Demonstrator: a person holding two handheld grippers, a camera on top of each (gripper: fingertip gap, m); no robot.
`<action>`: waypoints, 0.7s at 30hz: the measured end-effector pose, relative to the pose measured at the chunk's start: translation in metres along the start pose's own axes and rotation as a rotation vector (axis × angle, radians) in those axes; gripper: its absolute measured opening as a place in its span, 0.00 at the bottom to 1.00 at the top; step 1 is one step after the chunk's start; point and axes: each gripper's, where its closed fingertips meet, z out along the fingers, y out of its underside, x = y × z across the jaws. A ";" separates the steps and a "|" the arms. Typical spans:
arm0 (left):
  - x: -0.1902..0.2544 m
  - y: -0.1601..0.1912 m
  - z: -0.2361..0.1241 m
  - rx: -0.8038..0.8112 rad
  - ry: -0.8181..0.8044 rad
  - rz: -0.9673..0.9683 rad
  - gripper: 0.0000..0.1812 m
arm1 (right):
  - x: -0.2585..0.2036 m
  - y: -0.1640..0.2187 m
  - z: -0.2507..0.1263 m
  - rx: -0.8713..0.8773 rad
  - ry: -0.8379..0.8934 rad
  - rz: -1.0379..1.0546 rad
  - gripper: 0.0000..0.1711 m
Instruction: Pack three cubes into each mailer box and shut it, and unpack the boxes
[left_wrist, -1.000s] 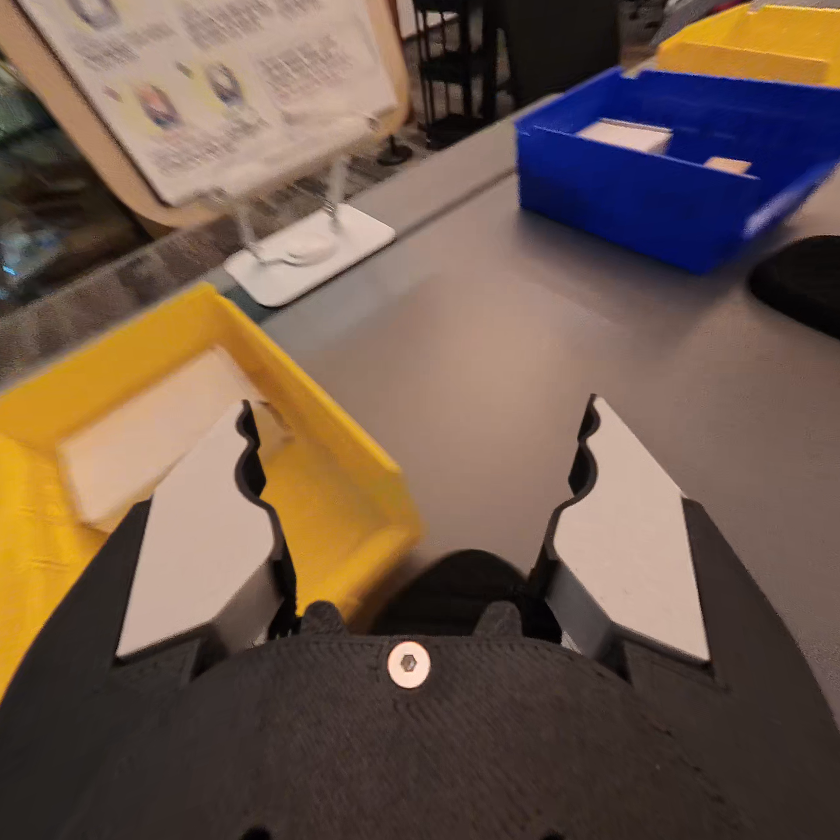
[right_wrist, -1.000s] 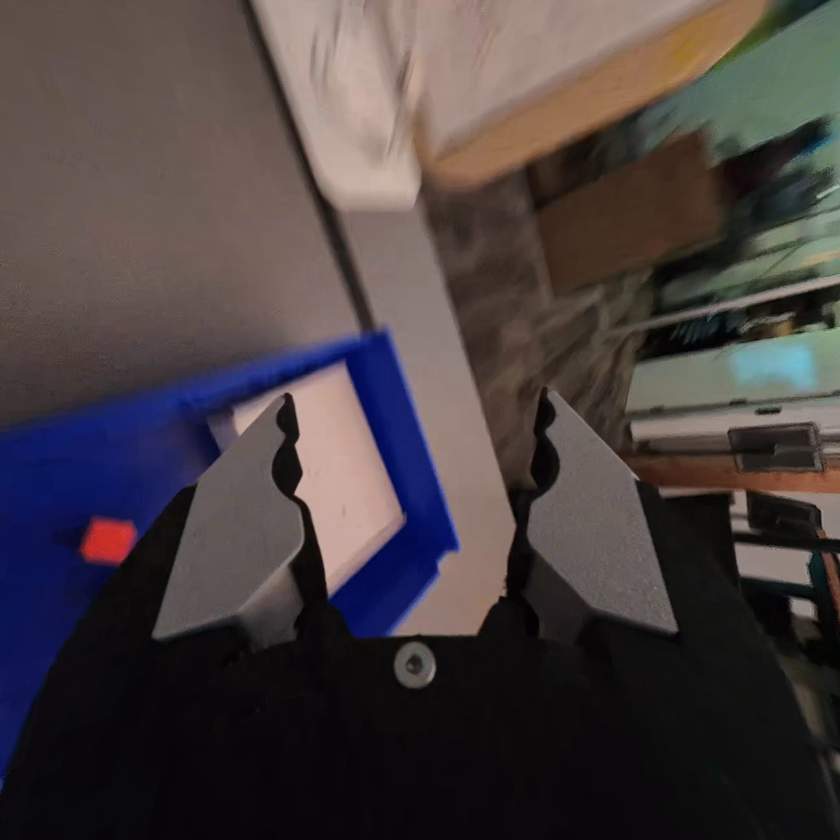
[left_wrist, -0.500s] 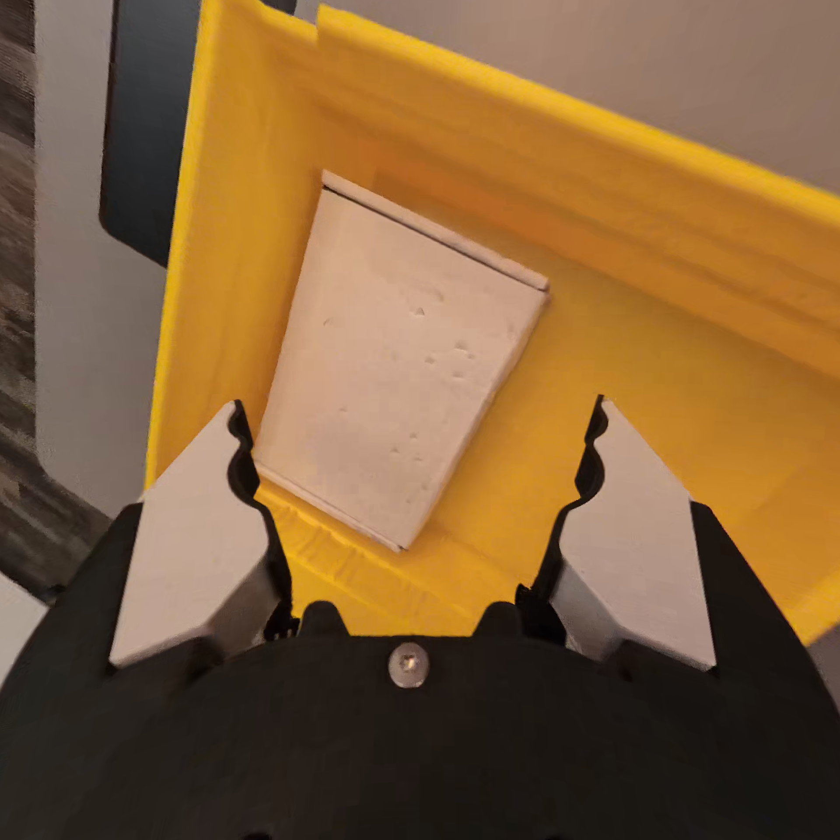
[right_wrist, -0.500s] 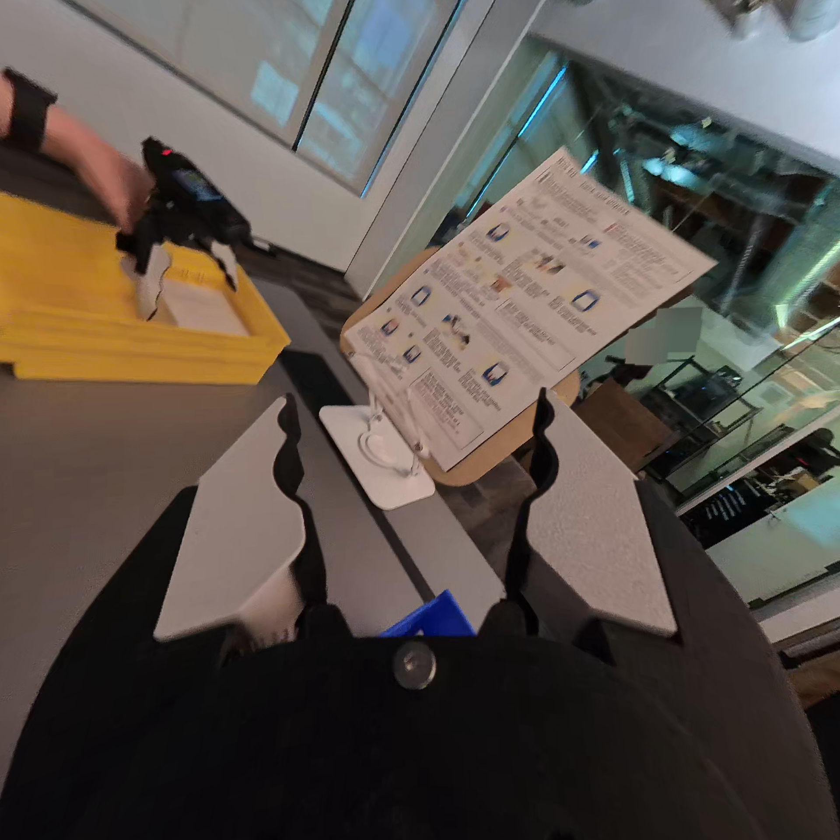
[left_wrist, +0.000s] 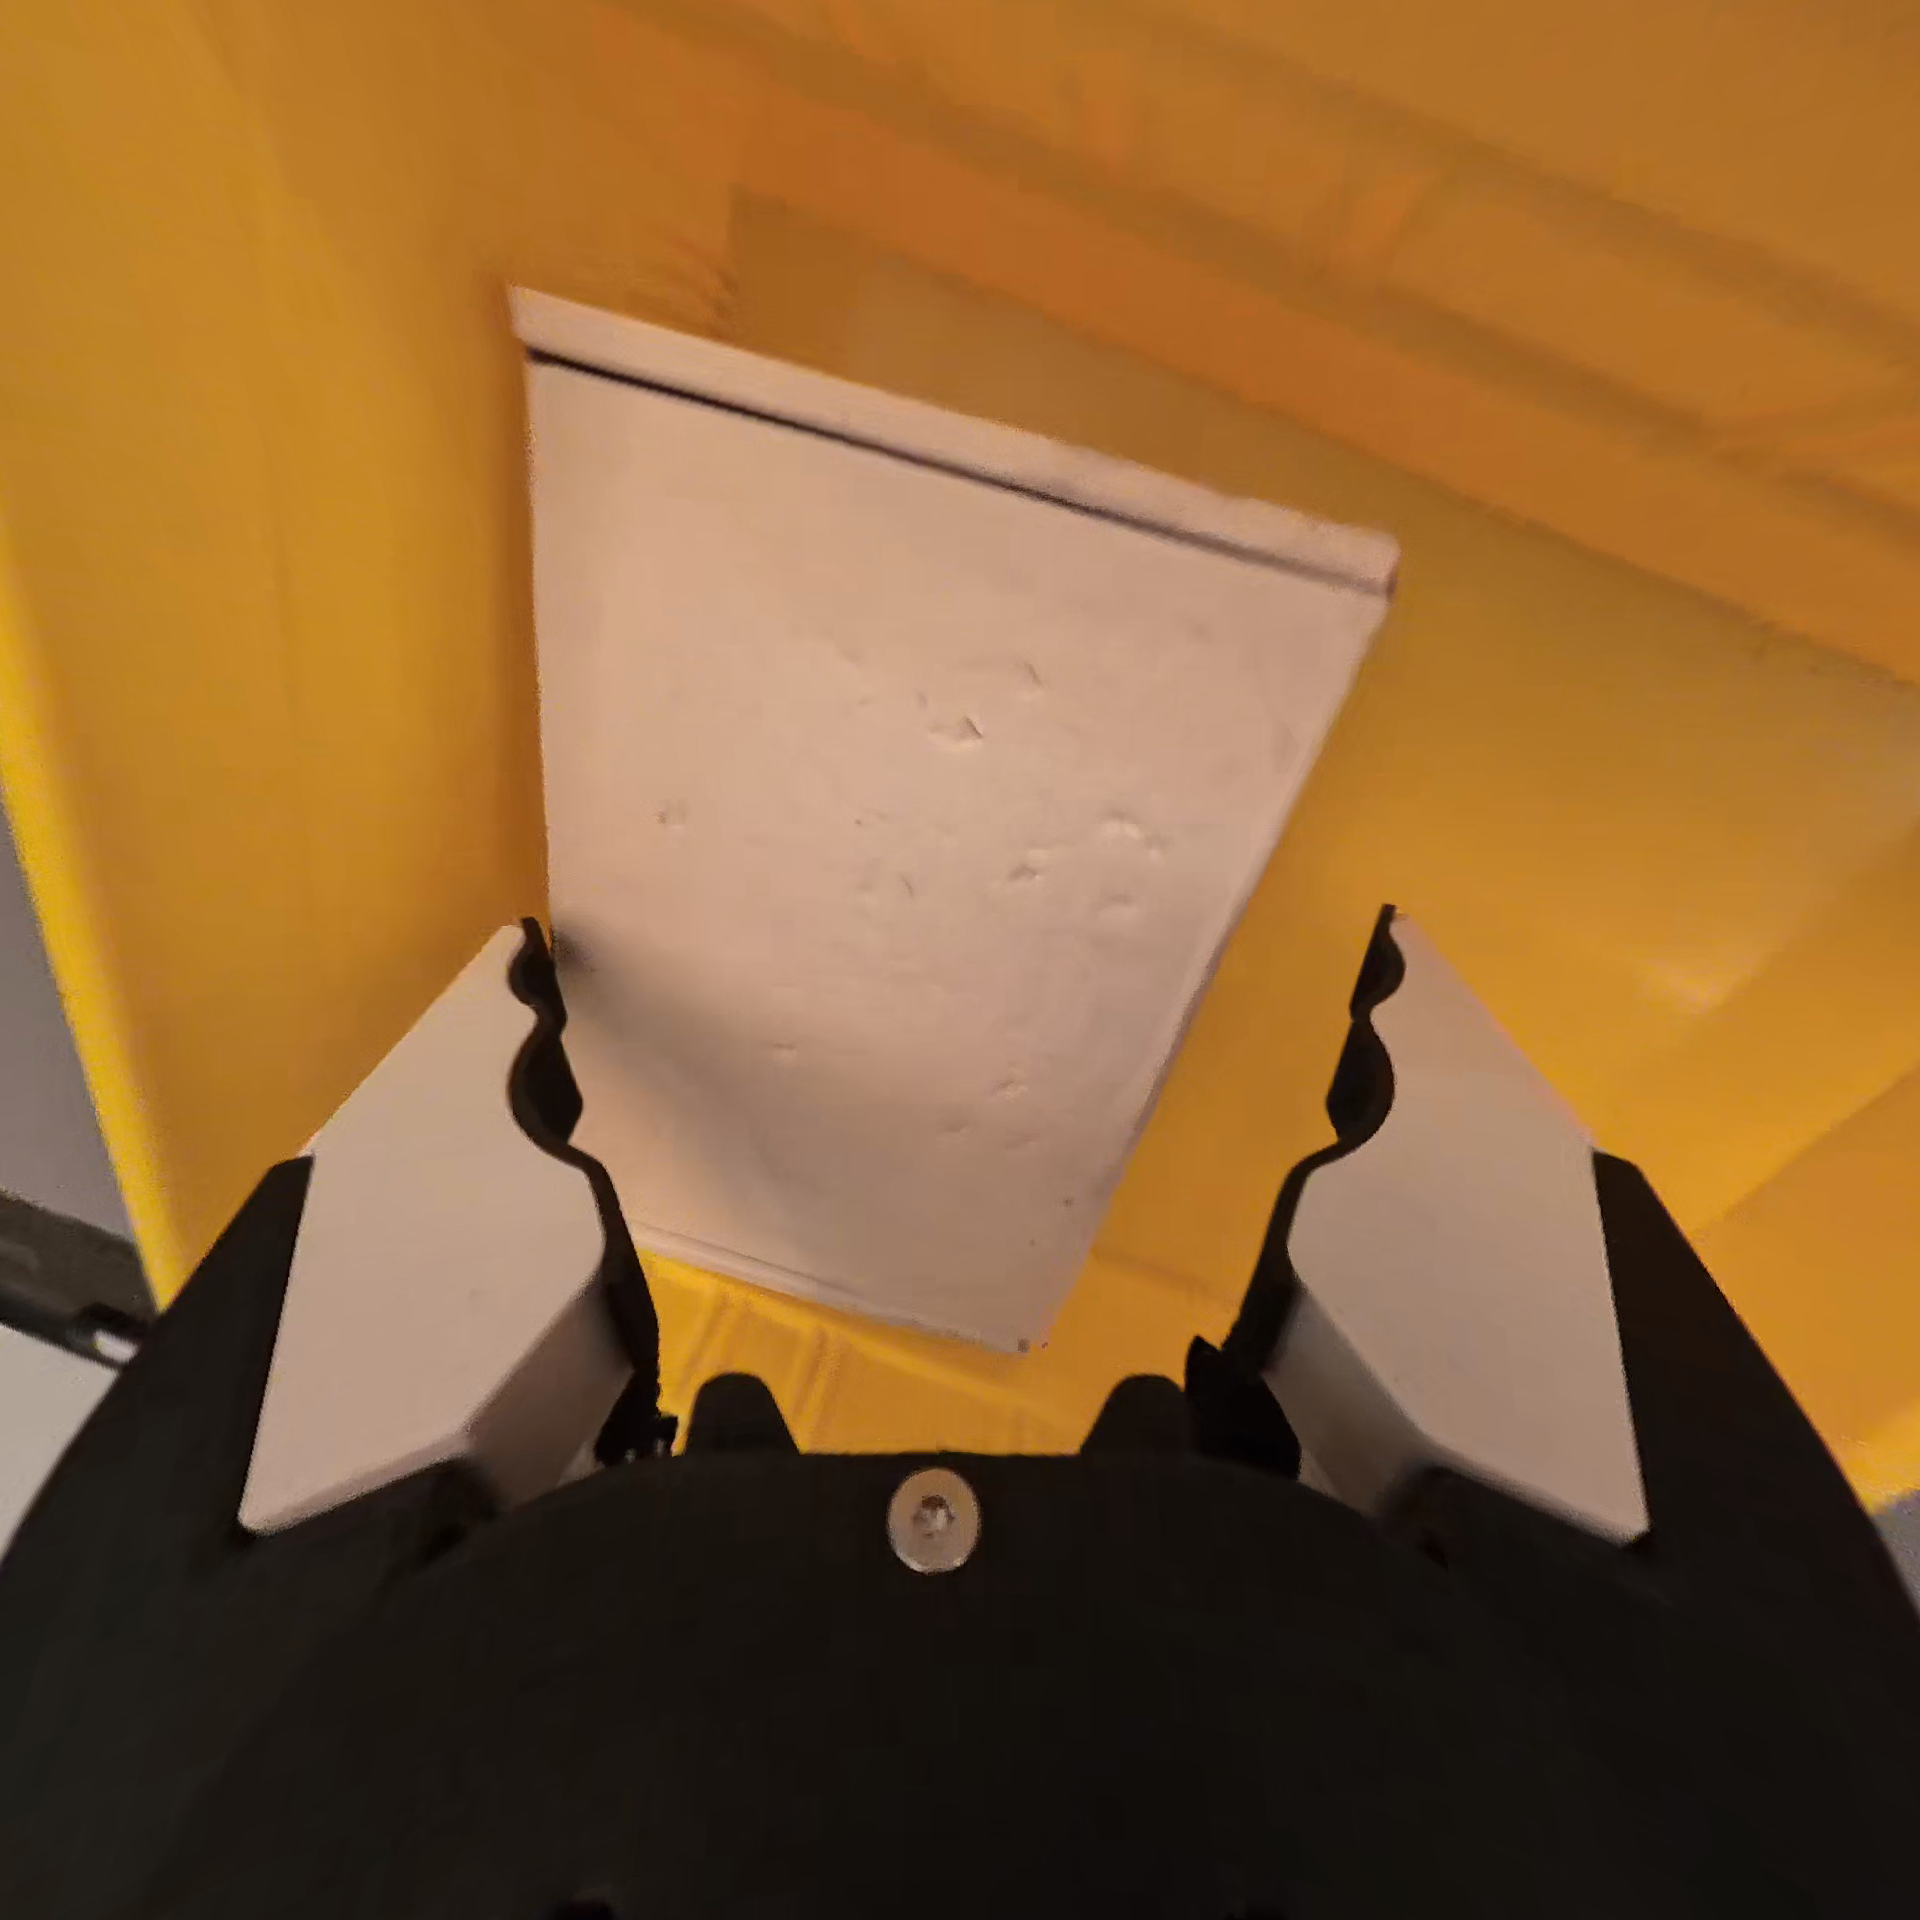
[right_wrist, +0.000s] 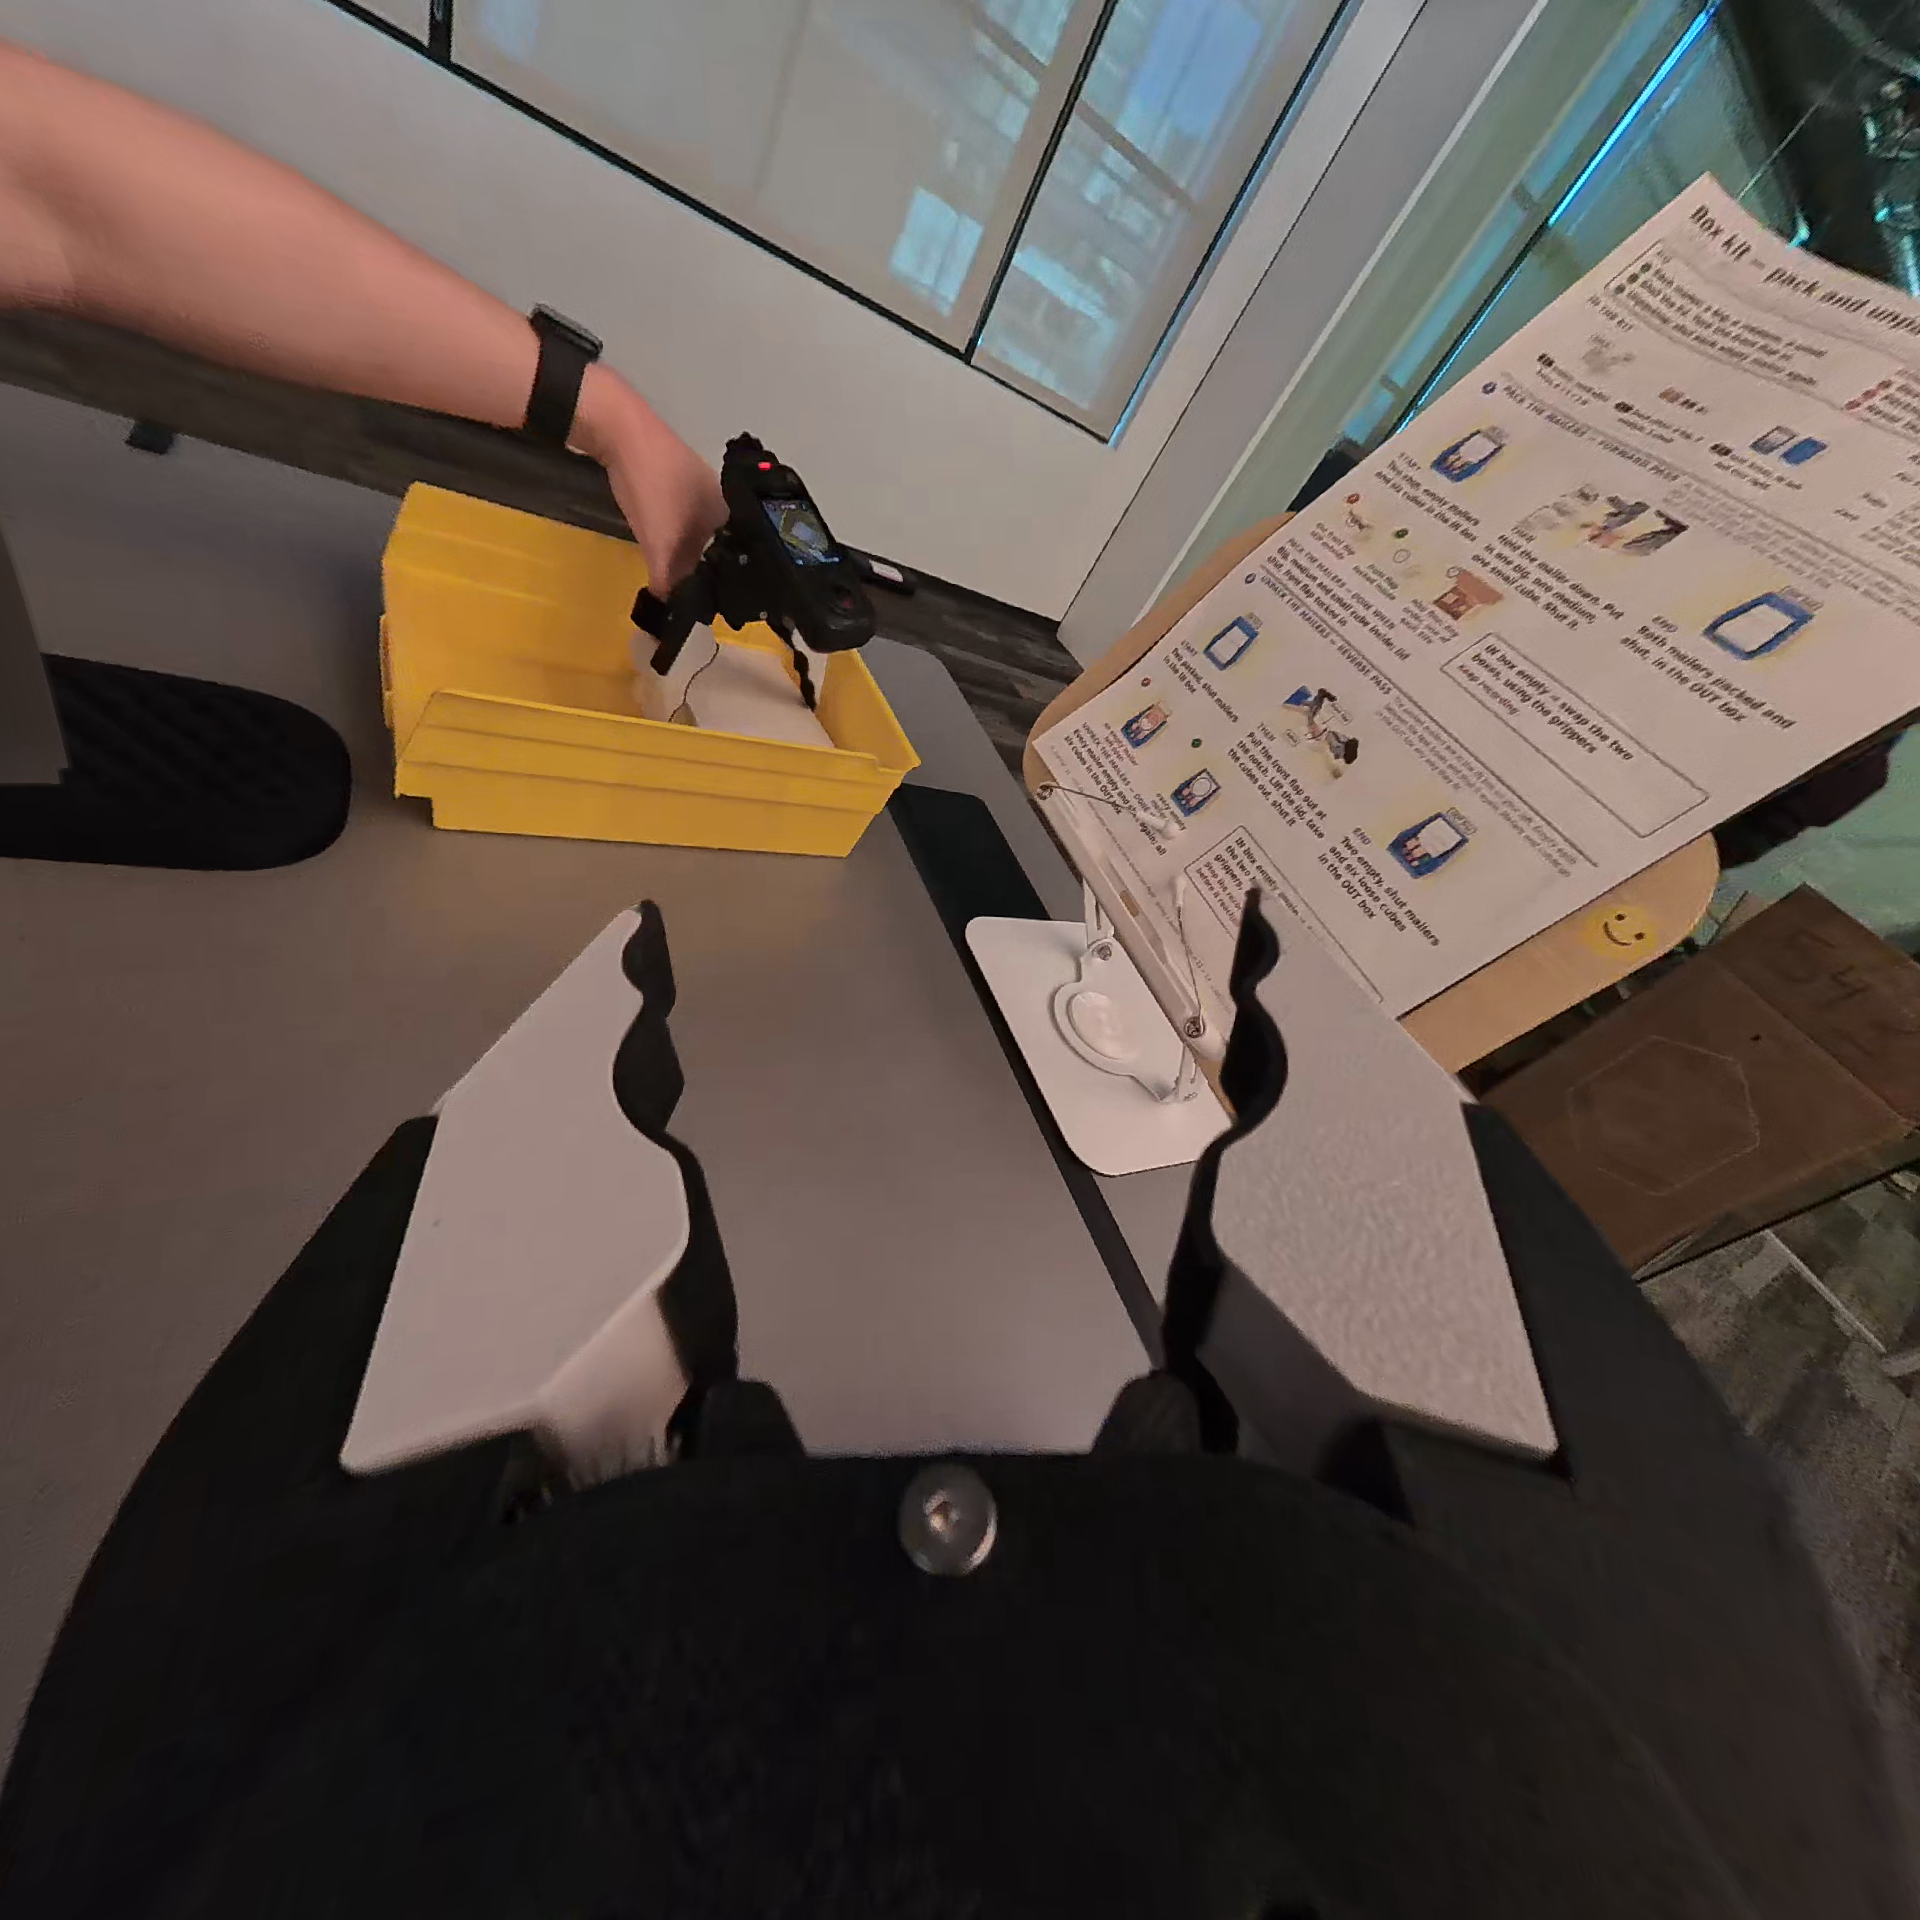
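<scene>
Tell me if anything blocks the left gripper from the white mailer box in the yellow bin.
Nothing visible does. The left gripper is open and points straight down at the white mailer box, which lies flat and shut in the yellow bin. Only the bin wall, close by the box's left edge, crowds that finger.

warm indoor light | motion blur, left wrist view | fisheye edge distortion

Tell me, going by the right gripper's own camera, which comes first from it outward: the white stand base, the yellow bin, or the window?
1. White stand base: just ahead of the right gripper, slightly right.
2. Yellow bin: farther along the table, ahead left.
3. Window: on the back wall, farthest.
</scene>
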 end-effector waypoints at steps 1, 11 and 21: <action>0.004 0.005 -0.002 -0.026 0.012 -0.014 0.81 | 0.000 0.001 0.001 -0.005 -0.004 0.003 0.63; 0.003 0.019 0.008 -0.093 0.050 -0.077 0.79 | -0.006 0.007 0.010 -0.033 -0.030 -0.008 0.63; 0.006 0.016 0.003 -0.113 0.024 -0.034 0.73 | -0.007 0.012 0.007 -0.042 -0.055 0.005 0.60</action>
